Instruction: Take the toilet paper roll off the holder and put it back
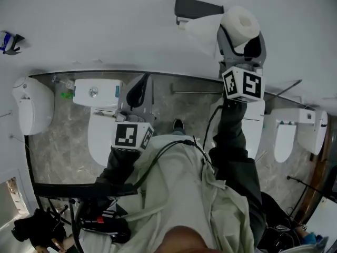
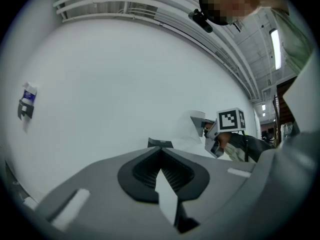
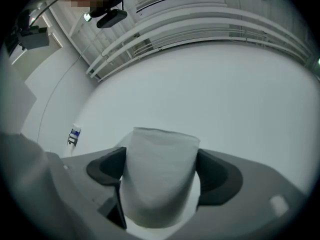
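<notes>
White wall (image 1: 105, 30) behind, black holder (image 1: 197, 8) at 12 o'clock without its roll. Grips the toilet paper roll (image 1: 239, 22) in the right tool (image 3: 160, 174), just off the holder at its 4 o'clock. Holds the left tool (image 1: 138, 91) closed, empty. Probably at the put-back step: calls for threading the core onto the holder.

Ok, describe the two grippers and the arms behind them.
The left gripper and right gripper are grey plastic with black pads lining the jaws. Each carries a white cube printed with black square markers. Black cables trail back along dark sleeves.
</notes>
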`<state>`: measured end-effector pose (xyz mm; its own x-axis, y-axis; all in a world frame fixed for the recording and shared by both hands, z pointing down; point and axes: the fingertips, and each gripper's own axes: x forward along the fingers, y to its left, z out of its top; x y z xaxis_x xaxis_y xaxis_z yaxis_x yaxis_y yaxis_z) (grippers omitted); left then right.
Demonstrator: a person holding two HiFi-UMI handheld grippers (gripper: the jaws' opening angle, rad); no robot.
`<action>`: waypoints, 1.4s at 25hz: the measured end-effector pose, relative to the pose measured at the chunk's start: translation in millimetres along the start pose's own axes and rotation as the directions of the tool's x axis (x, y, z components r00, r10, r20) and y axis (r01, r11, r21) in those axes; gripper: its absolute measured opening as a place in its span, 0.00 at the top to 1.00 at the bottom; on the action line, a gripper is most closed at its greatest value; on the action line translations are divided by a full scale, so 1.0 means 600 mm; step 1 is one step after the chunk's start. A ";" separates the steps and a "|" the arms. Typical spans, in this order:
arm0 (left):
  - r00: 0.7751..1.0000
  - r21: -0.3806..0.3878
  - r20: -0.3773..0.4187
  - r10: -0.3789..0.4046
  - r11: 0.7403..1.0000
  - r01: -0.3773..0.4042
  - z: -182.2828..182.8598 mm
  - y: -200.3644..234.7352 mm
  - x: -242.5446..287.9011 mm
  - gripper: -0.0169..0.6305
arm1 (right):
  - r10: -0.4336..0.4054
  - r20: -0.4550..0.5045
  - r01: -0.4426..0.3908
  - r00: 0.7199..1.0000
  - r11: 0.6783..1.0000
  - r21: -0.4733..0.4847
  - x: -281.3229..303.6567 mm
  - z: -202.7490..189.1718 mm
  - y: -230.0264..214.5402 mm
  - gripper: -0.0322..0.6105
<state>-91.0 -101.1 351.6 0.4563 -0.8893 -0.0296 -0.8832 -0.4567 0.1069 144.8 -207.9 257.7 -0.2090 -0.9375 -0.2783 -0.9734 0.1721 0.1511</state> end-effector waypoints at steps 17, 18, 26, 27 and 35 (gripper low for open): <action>0.978 0.049 0.029 0.205 0.977 -0.207 0.029 0.026 -0.039 0.96 | 0.061 -0.029 -0.060 0.998 0.998 0.011 0.202 -0.047 0.005 0.27; 0.978 0.048 0.026 0.207 0.977 -0.208 0.026 0.031 -0.037 0.96 | 0.063 -0.038 -0.063 0.997 0.998 0.010 0.210 -0.058 0.009 0.27; 0.984 0.041 0.004 0.180 0.983 -0.180 0.015 0.022 -0.006 0.96 | 0.094 -0.112 -0.106 0.989 0.989 -0.105 0.224 -0.092 0.043 0.27; 0.985 0.040 0.003 0.173 0.984 -0.173 0.015 0.018 -0.002 0.96 | 0.098 -0.133 -0.116 0.986 0.984 -0.135 0.224 -0.096 0.047 0.27; 0.988 0.027 0.001 0.156 0.987 -0.156 0.014 0.037 0.007 0.96 | 0.070 -0.224 -0.081 0.972 0.996 -0.040 0.183 -0.136 0.018 0.27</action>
<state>-109.5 -114.8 345.5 0.3133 -0.9496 -0.0135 -0.9460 -0.3133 0.0834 119.2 -333.4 305.9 -0.2499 -0.9671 -0.0474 -0.9488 0.2348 0.2111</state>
